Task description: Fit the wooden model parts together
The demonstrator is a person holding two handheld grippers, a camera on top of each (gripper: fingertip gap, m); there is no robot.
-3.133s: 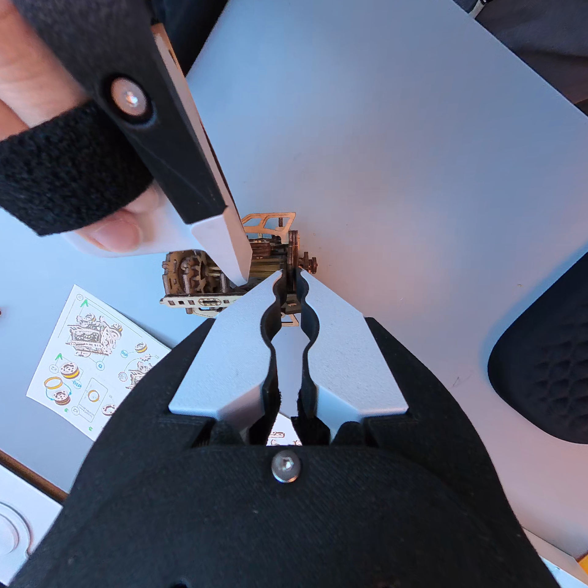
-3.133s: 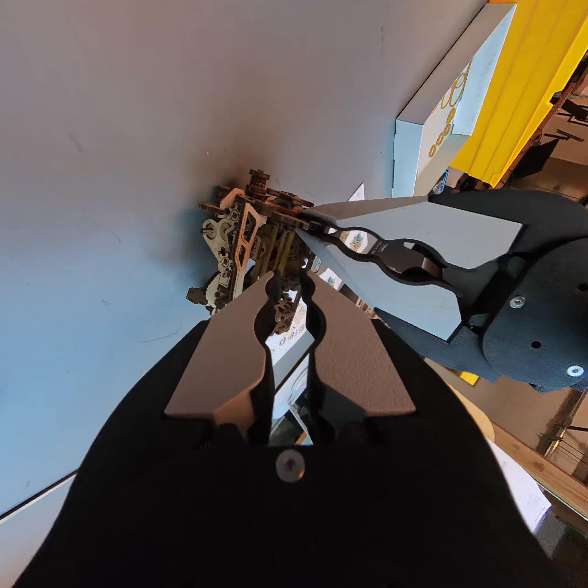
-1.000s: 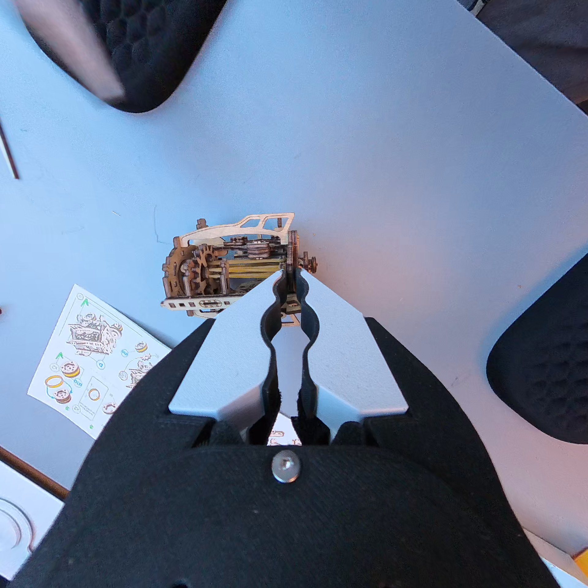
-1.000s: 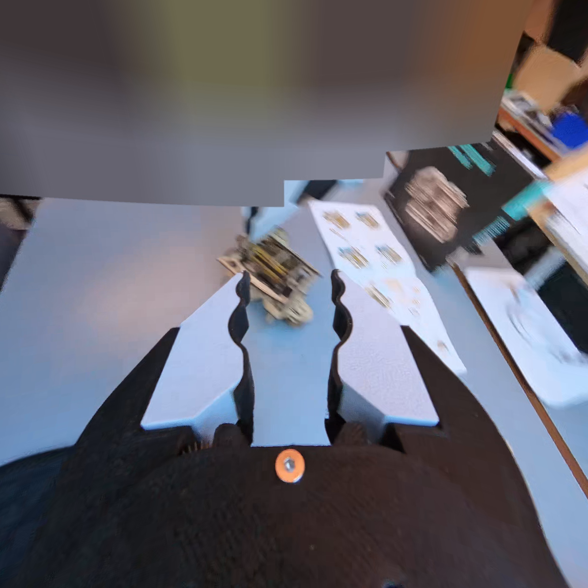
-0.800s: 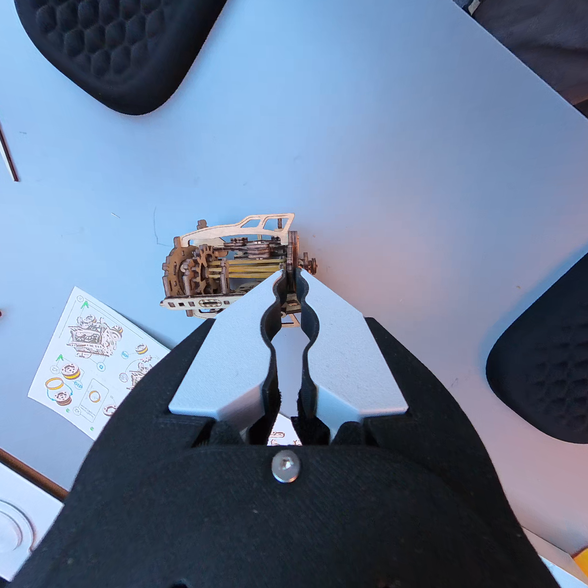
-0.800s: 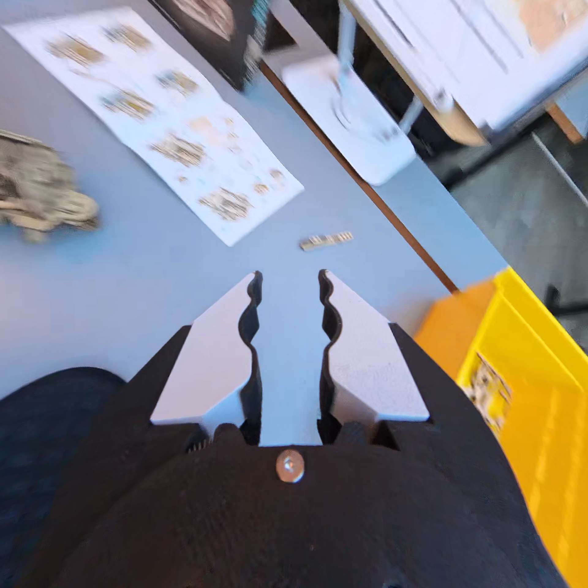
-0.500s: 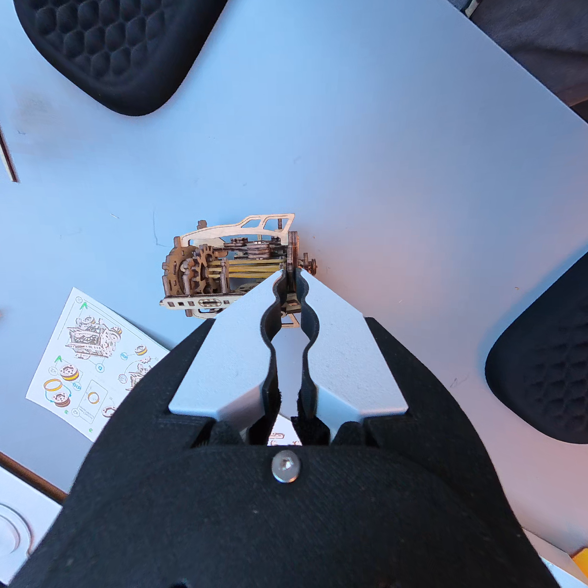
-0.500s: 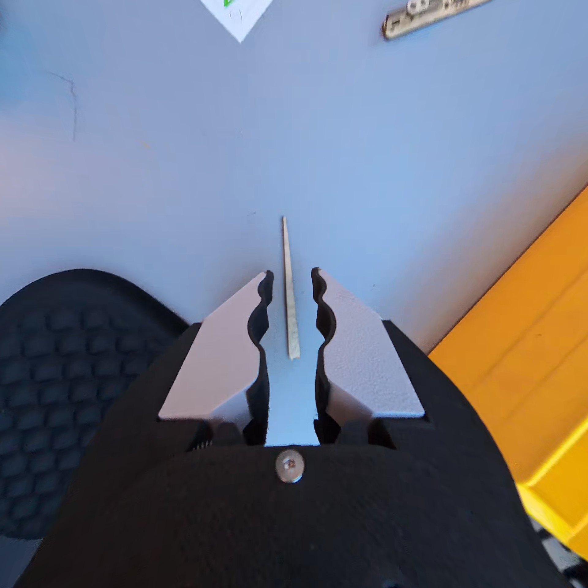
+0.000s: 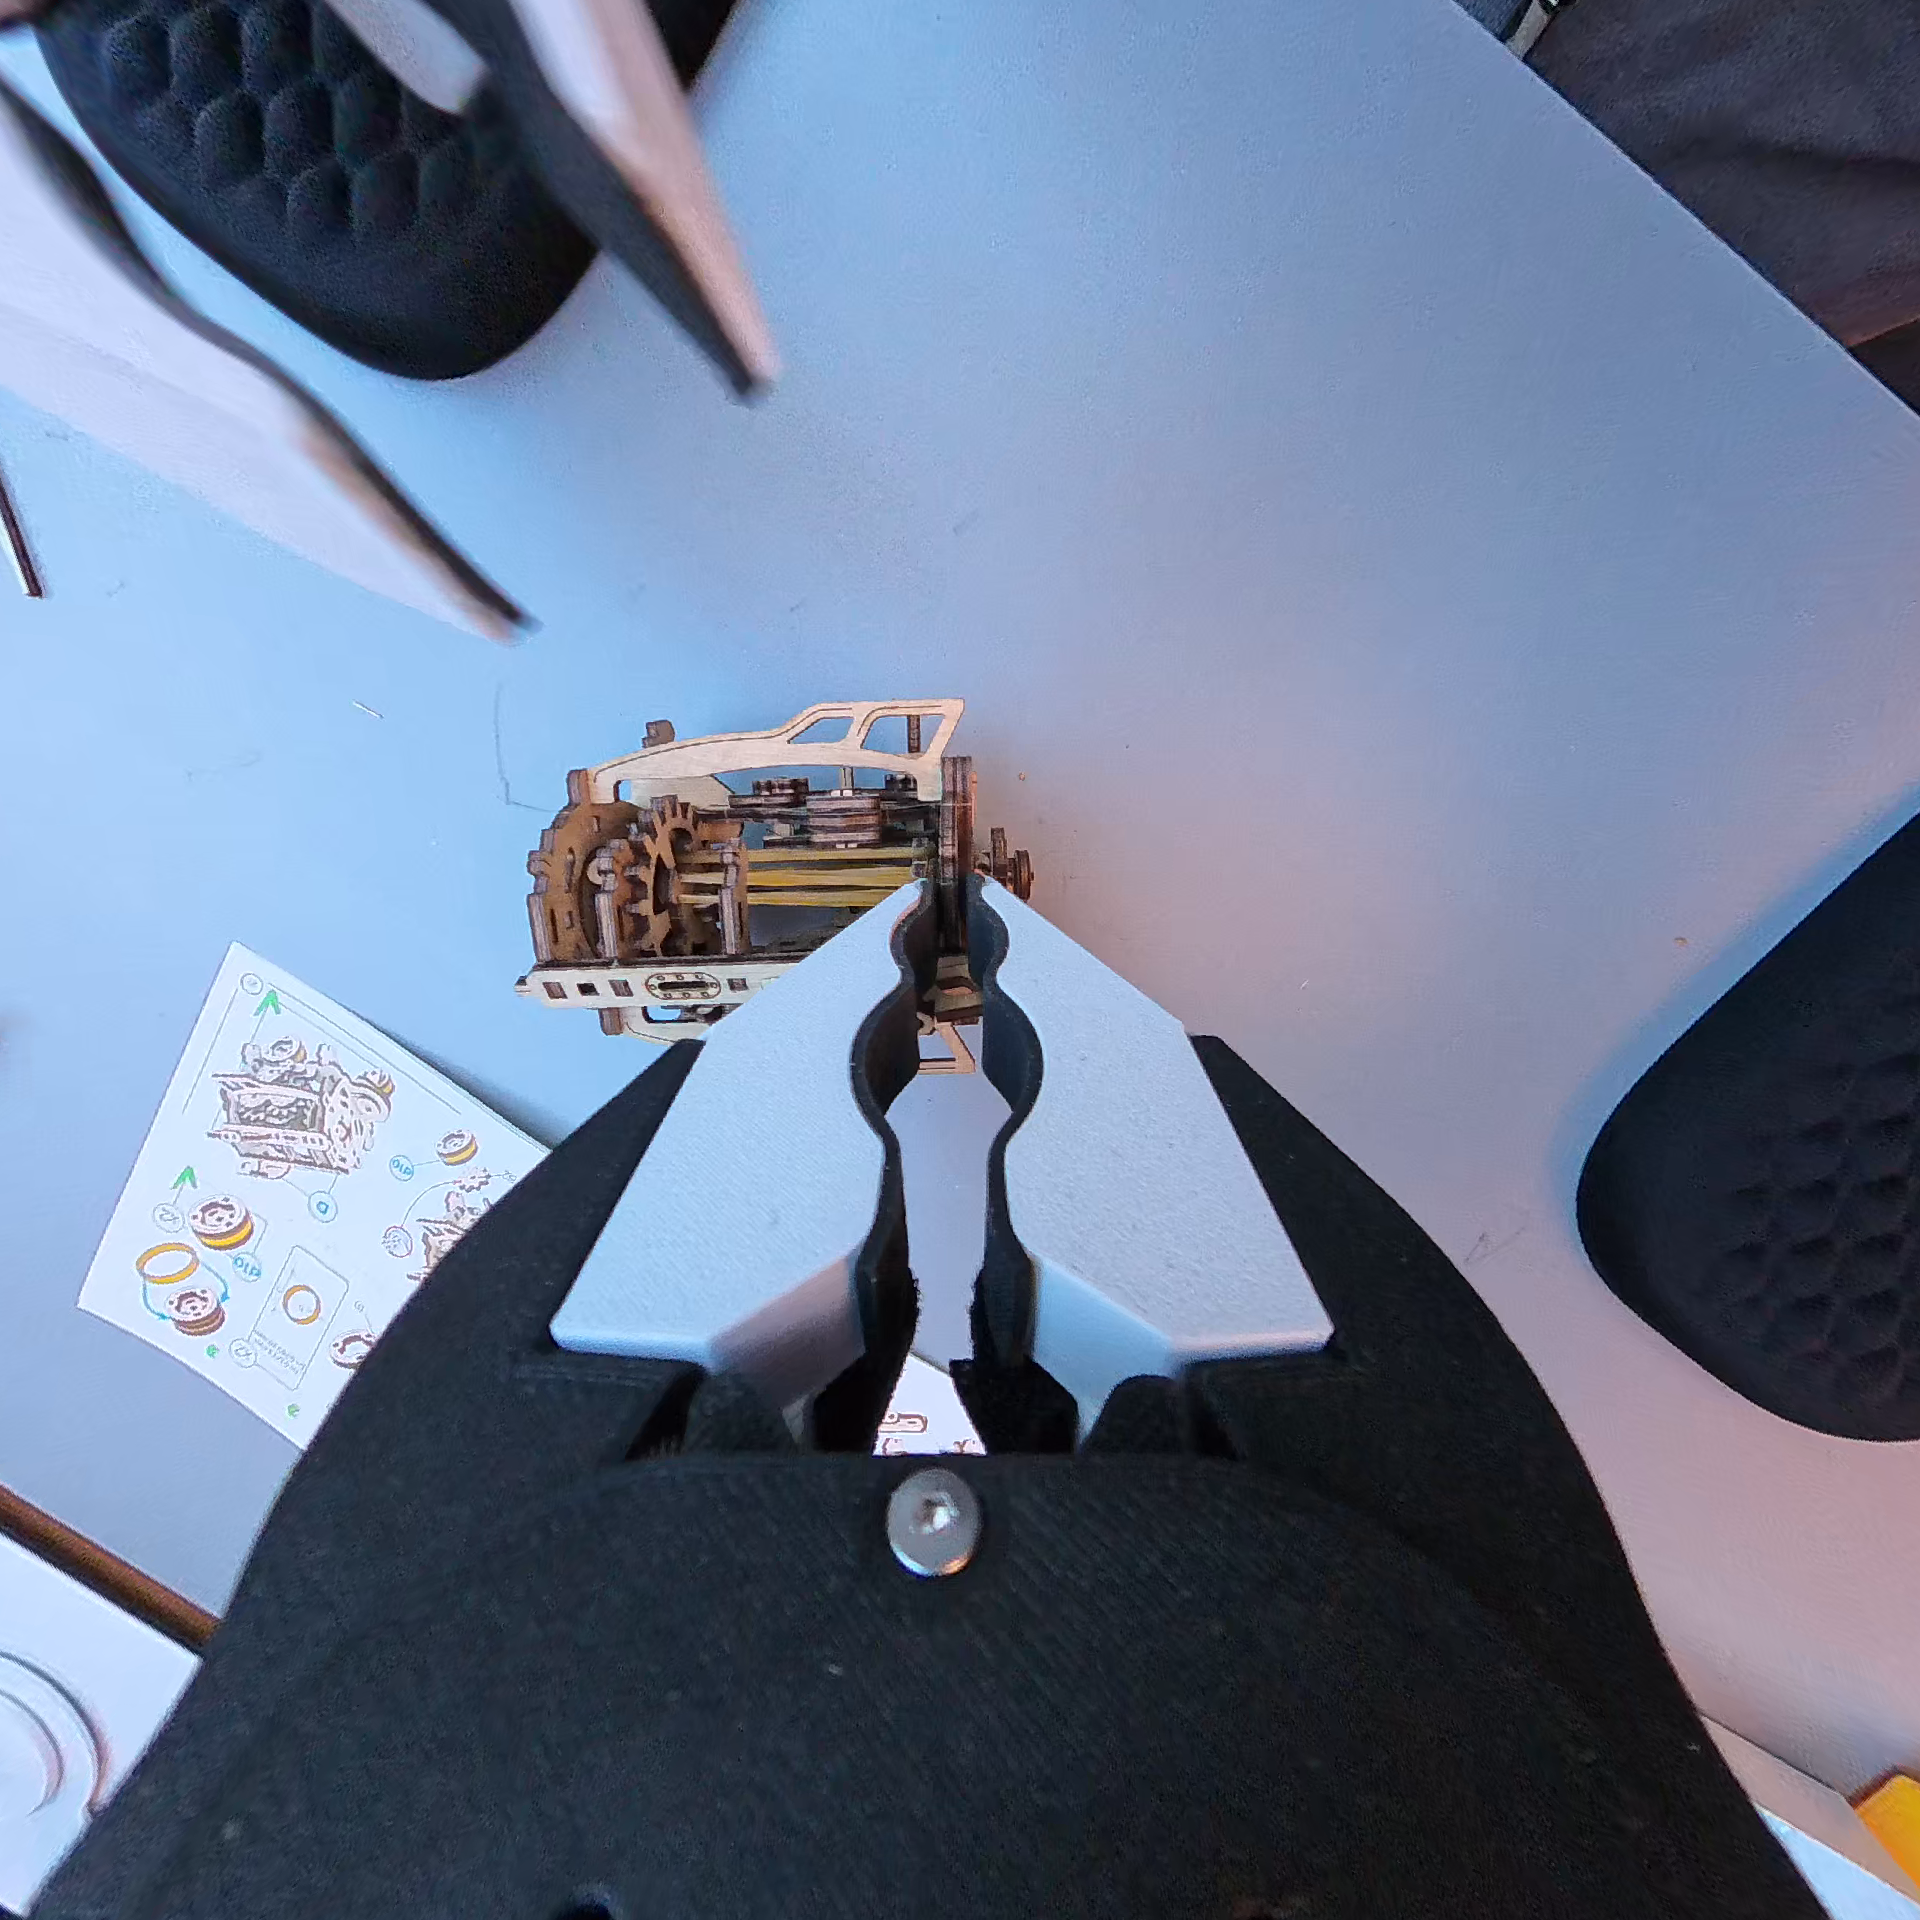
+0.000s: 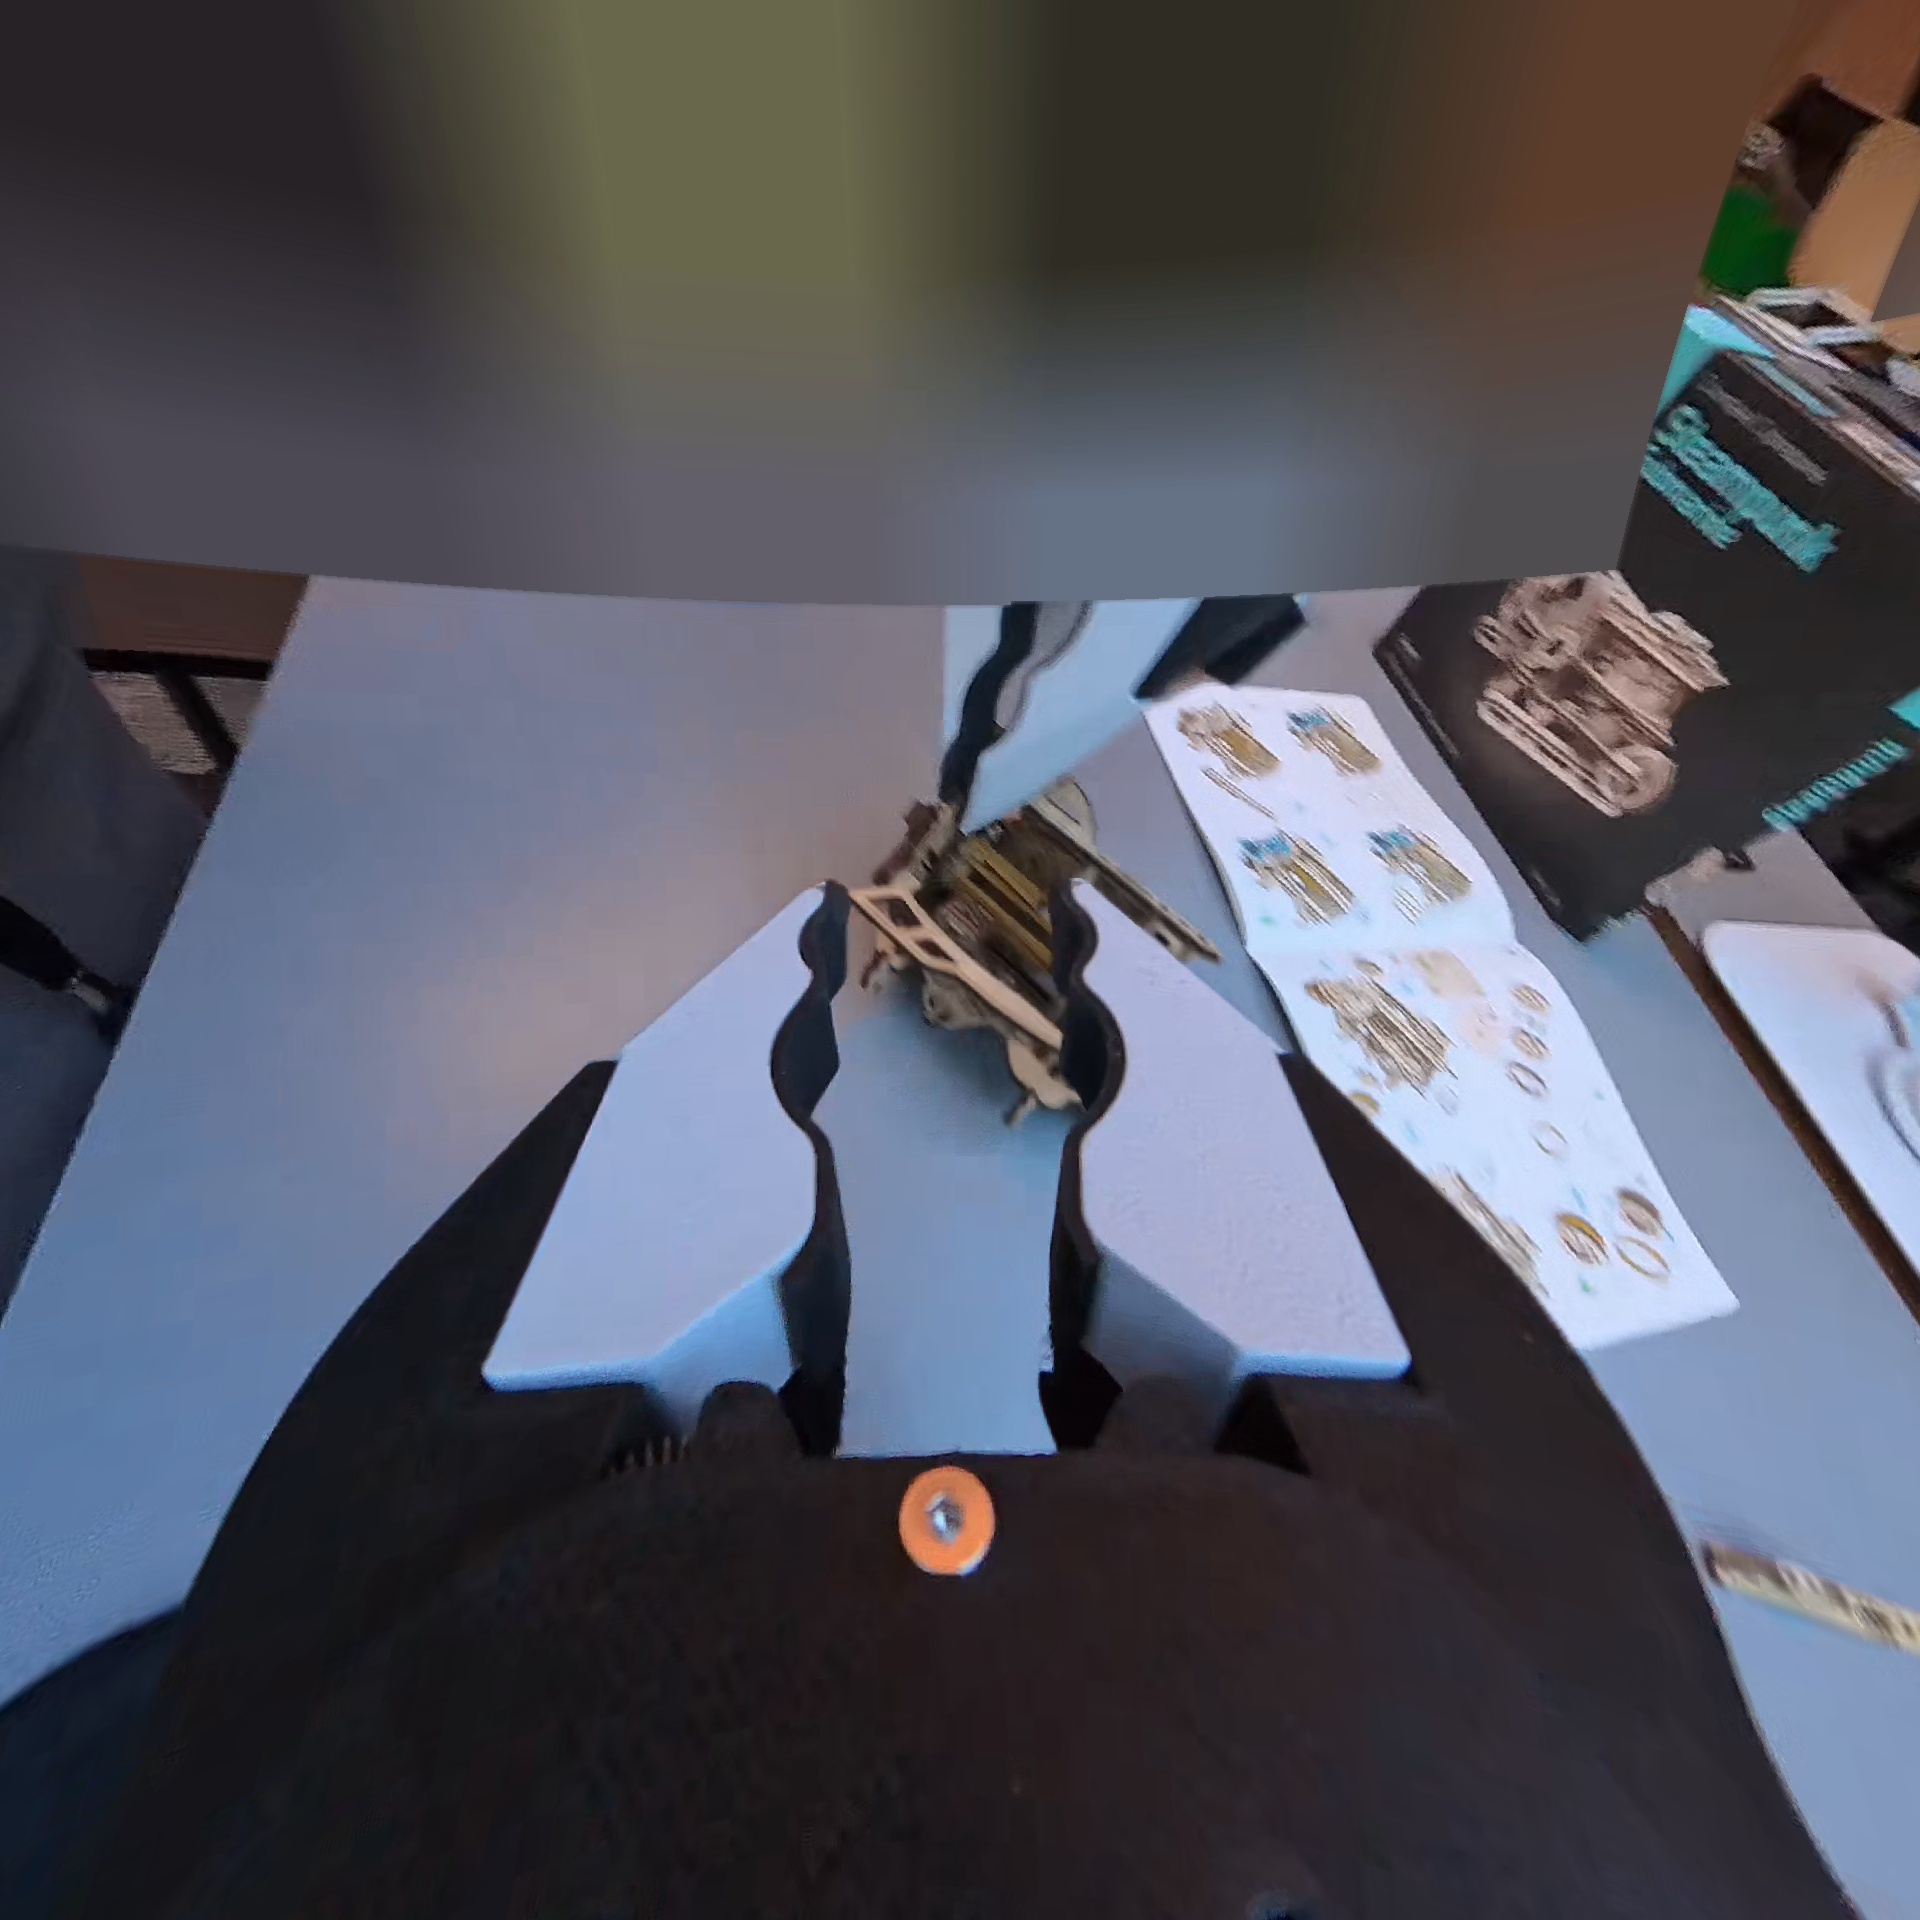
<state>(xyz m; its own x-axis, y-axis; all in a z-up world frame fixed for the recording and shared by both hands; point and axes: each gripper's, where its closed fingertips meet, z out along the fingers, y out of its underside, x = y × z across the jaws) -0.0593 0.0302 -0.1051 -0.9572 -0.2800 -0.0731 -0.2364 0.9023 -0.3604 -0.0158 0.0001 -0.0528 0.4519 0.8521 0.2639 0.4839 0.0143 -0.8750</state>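
Table (image 9: 1299, 436) of smooth grey laminate, bearing printed instruction sheet (image 9: 281, 1195) and black honeycomb pads (image 9: 312, 197). Wooden model (image 9: 748, 873), laser-cut gears and frames, pinched at one end plate by left gripper (image 9: 945, 894); right gripper (image 10: 945, 914) spread apart, blurred.

Right tongs (image 9: 623, 499) motion-blurred; wooden model (image 10: 987, 935) partly hidden.

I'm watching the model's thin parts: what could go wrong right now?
1. The left gripper clamps only one thin end plate of the wooden model; a knock could twist or crack it.
2. The right gripper is open and blurred with motion near the model; its fingers could bump the side frame.
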